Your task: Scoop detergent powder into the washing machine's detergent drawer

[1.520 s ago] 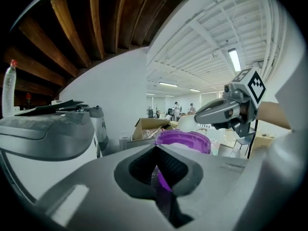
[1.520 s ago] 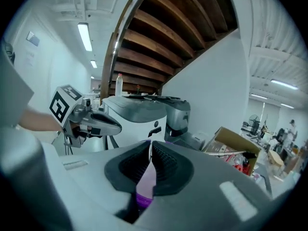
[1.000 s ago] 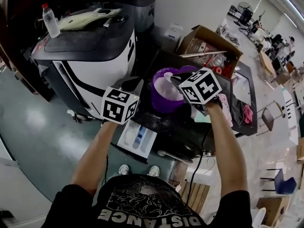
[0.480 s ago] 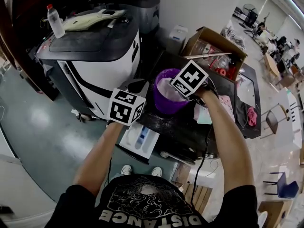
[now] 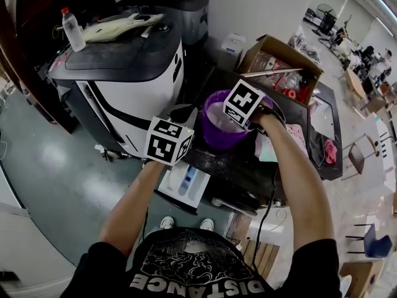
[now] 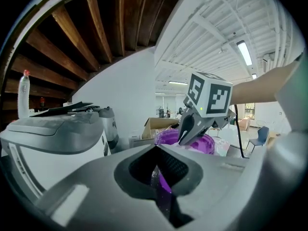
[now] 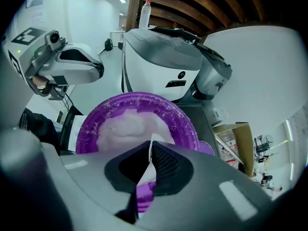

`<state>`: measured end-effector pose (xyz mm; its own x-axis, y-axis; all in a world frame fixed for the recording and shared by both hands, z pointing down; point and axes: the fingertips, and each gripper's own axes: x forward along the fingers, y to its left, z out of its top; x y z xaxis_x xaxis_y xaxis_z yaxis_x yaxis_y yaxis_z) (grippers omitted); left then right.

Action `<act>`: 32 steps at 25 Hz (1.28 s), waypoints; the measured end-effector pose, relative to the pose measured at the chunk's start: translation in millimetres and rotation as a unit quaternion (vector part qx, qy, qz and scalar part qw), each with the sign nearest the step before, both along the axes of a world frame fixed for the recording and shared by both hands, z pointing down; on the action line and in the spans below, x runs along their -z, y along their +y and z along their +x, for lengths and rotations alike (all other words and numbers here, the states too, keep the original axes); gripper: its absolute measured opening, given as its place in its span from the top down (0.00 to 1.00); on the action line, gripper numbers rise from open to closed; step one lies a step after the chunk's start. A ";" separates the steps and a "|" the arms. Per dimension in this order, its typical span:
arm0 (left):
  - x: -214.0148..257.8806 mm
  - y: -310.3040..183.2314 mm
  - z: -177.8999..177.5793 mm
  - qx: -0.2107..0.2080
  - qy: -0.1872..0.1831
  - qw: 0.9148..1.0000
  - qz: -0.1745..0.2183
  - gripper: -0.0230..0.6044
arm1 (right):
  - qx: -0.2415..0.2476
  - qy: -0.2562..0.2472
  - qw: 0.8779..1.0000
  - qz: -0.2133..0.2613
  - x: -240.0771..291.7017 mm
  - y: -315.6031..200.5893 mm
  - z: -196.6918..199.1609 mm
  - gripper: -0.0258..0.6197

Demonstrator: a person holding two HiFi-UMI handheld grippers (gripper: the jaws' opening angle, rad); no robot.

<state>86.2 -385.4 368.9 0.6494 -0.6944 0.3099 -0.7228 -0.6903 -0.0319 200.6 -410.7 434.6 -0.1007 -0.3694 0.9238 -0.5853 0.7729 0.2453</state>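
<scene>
While the right gripper (image 6: 185,136), jaws pinched on what seems a thin scoop (image 7: 152,140), points into the purple tub (image 5: 213,139) of powder, the closed, apparently empty left gripper (image 6: 156,153) hovers at its 9 o'clock. The likely next move is a level carry to the open drawer (image 5: 168,180) at 7 o'clock.

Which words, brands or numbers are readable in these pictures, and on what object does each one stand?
"DISTANCE": white print on the person's black shirt, seen upside down in the head view.
Bottle: any print is too small to read.
Cardboard box: no legible print.
Nothing else is readable.
</scene>
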 end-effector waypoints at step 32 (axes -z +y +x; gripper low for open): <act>-14.5 3.0 -22.4 0.006 -0.012 1.000 -0.007 0.95 | -0.036 -0.009 0.997 -0.068 -19.4 2.6 -17.1 0.91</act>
<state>63.8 -382.3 383.4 0.6342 -0.6972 0.3343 -0.7298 -0.6826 -0.0392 183.5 -408.0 454.0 -0.0953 -0.2484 0.9639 -0.6433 0.7543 0.1308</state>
